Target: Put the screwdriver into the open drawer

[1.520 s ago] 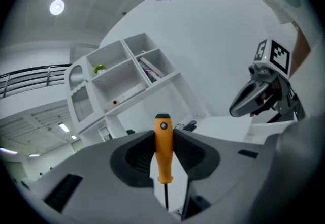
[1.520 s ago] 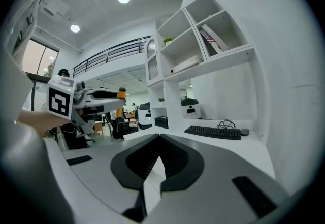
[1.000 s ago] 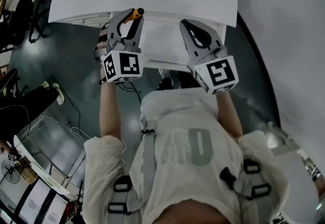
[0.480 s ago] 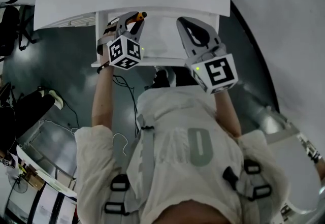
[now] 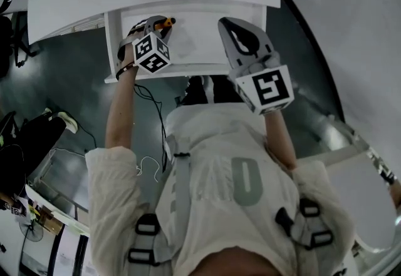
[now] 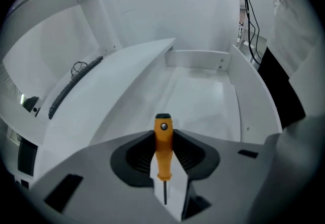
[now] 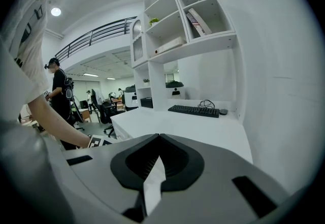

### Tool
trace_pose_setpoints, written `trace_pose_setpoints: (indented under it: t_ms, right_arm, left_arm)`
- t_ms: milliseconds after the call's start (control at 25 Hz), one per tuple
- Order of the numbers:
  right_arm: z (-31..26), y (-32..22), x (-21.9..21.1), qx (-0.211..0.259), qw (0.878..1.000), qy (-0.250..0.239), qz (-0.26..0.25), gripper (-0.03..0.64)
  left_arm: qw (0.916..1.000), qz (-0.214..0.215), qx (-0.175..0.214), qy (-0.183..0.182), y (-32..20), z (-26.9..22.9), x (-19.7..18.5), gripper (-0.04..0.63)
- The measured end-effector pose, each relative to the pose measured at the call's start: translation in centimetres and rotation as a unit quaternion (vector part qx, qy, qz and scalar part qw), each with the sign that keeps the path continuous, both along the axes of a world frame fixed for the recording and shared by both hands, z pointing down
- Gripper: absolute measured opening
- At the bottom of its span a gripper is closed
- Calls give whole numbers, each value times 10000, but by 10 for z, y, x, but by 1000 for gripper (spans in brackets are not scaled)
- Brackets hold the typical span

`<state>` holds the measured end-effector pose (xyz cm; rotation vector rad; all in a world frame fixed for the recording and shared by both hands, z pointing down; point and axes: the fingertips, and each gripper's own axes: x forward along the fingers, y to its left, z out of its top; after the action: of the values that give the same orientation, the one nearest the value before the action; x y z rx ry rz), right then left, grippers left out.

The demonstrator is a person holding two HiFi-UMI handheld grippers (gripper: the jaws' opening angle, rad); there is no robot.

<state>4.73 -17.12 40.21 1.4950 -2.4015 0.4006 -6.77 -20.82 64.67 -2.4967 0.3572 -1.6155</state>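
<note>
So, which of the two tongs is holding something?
The left tongs: they grip an orange screwdriver over the drawer. The right tongs are shut, with nothing between them.

Two hand-held grippers are counted: the left hand-held gripper point(image 6: 163, 129) and the right hand-held gripper point(image 7: 159, 137). Two marker cubes are recorded, one left marker cube point(image 5: 152, 53) and one right marker cube point(image 5: 268, 88). One screwdriver point(image 6: 163, 148) is noted. One drawer point(image 6: 196, 59) is recorded. One desk point(image 7: 198, 130) is counted, with one keyboard point(image 7: 195, 110) on it. One shelf unit point(image 7: 175, 27) is listed. One bystander point(image 7: 58, 87) is counted clearly; further distant figures are too small to be counted.
</note>
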Motion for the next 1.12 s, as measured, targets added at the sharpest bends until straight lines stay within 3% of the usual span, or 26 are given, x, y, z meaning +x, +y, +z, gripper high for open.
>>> trace_pose_setpoints:
  t_ms: [320,600,1120]
  right_arm:
    - [11,9,20,-195,9997,32,147,5]
    - [22,11,23,-327,9994,109,65,5]
    - [23,9,15,-354,9993,98,-57,5]
  left_arm:
    - [9954,423,-591,-630,19,41,-4,112]
    - [9903,590,-870,-913,26,60,-5,111]
    - [9889,547,-1033,-921,27,62,-4,112]
